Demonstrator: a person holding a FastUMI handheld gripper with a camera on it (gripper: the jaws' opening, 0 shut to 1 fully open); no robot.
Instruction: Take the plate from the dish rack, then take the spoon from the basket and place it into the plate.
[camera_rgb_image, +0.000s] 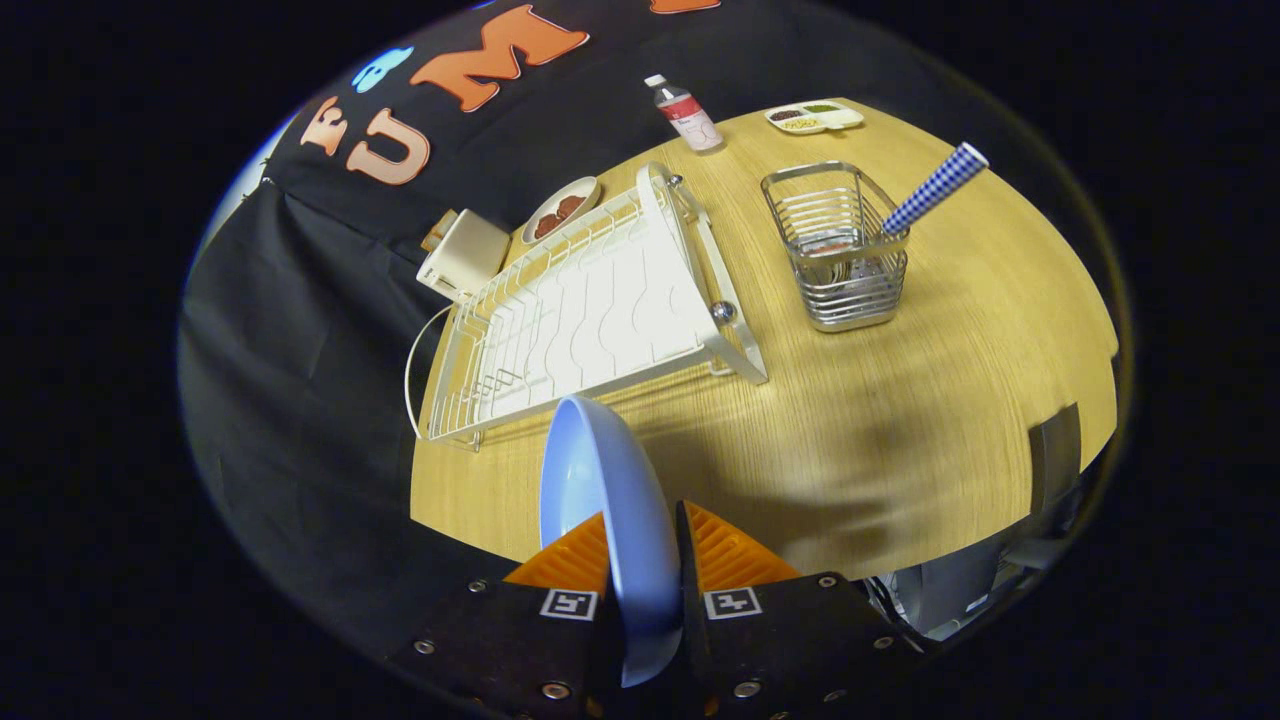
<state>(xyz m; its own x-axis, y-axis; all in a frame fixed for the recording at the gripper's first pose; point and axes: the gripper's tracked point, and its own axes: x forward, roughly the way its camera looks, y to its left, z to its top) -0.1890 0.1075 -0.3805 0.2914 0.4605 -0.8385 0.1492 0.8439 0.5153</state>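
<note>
1. Blue plate (605, 500) is held on edge between the two orange fingers (570, 555) of the tool (640, 570); both fingers press on its rim, so the tool is clamped on it. The plate stands upright, its hollow face turned to the tool's left.
2. Dish rack (590, 310), white wire, lies just beyond the plate and ahead-left of the tool. No dishes are seen in its slots; the plate is out of it and held above the wooden surface (900, 430).
3. Governing relation: the bare stretch of surface lies directly ahead and to the right of the fingers, between the tool and the basket (838, 250). Judgement: the plate must be tipped flat and set there before the tool can be freed.
4. The basket, a metal wire one, stands well beyond the tool, ahead-right, apart from the rack. It holds the spoon (935, 188); a blue-checked handle leans out over the far-right rim, long axis slanting up and away to the right. The bowl end is hidden among the wires.
5. Other items, far side: a bottle (685, 112), a divided tray (815, 117) with small fillings, a small dish (560, 212) behind the rack holding something dark red, and a white box (463, 255) beside it.
</note>
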